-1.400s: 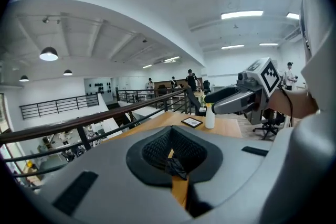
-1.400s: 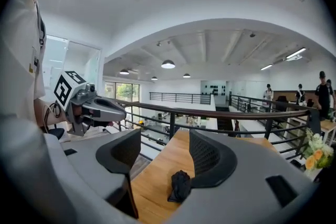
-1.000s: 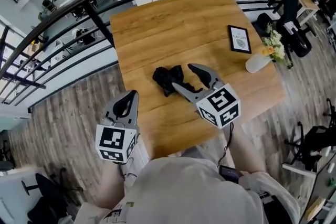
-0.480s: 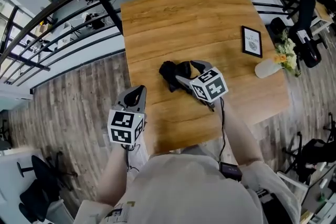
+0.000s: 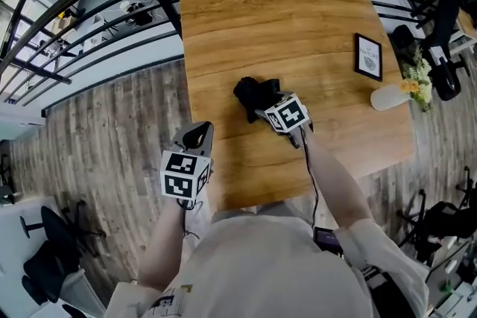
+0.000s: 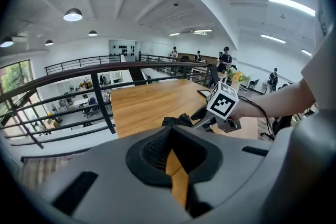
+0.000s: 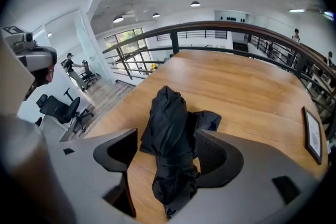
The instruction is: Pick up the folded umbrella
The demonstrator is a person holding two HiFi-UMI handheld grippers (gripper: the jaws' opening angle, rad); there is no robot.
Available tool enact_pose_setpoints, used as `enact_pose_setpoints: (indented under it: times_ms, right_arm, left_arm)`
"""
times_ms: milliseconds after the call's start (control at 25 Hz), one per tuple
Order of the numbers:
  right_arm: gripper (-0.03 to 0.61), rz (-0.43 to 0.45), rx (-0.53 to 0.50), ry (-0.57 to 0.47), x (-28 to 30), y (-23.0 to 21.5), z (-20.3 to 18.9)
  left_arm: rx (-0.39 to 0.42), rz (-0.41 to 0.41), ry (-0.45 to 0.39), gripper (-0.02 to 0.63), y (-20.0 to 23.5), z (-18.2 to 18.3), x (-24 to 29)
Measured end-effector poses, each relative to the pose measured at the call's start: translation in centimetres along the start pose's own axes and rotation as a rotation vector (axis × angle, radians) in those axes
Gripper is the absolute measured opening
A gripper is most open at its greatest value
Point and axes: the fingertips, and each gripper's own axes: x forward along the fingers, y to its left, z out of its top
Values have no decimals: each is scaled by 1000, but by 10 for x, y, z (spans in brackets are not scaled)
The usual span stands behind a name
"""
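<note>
The folded black umbrella [image 5: 252,91] lies crumpled near the middle of the wooden table [image 5: 298,18]. My right gripper [image 5: 265,103] points steeply down at it, its jaws opening wide. In the right gripper view the umbrella [image 7: 168,107] lies lengthwise between the two jaws of the right gripper [image 7: 167,153]; fabric brushes the right jaw, but nothing is squeezed. My left gripper [image 5: 197,136] hangs beside the table's front left edge, empty, with its jaws together. From the left gripper [image 6: 170,150] the umbrella [image 6: 176,120] shows far ahead.
A framed card [image 5: 368,56] lies at the table's right side, and a white vase with flowers [image 5: 395,94] rests near the right edge. A black railing [image 5: 112,18] curves round the far and left sides. Wood floor lies left of the table.
The right gripper has dropped and moved forward until its jaws straddle the umbrella. The left gripper has sunk a little beside the table edge.
</note>
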Motion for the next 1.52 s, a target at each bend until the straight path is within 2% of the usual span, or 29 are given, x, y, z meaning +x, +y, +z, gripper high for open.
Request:
enact_pose_setpoints:
  times_ms: [160, 320, 520, 640, 760, 840, 920, 1000, 1280, 1520]
  right_arm:
    - [353, -10, -2, 86, 23, -1, -21]
    - [354, -46, -45, 137, 35, -6, -32]
    - [354, -111, -93, 148, 47, -19, -39]
    - [352, -122, -138, 136, 51, -20, -32]
    - [303, -139, -91, 152, 50, -31, -36]
    - [283, -89, 9, 139, 47, -29, -39]
    - [278, -42, 103, 91, 36, -25, -32]
    - [276, -15, 132, 19, 19, -17, -14]
    - [278, 45, 16, -340, -97, 38, 110]
    - [280, 91, -17, -666, -229, 91, 195]
  left_arm:
    - [-26, -2, 25, 15, 3, -15, 1]
    - [-57, 1, 51, 15, 8, -29, 1]
    - [-86, 0, 86, 15, 9, -50, 5]
    - [-88, -6, 97, 15, 9, -58, 7]
    - [-112, -18, 95, 15, 8, -58, 3]
    - [-144, -27, 72, 15, 6, -51, -6]
    - [-142, -23, 44, 15, 8, -41, -15]
    - [-121, -11, 19, 15, 12, -30, -23]
    - [-55, 27, -120, 15, 27, 31, -59]
    - [21, 62, -279, 15, 39, 102, -104]
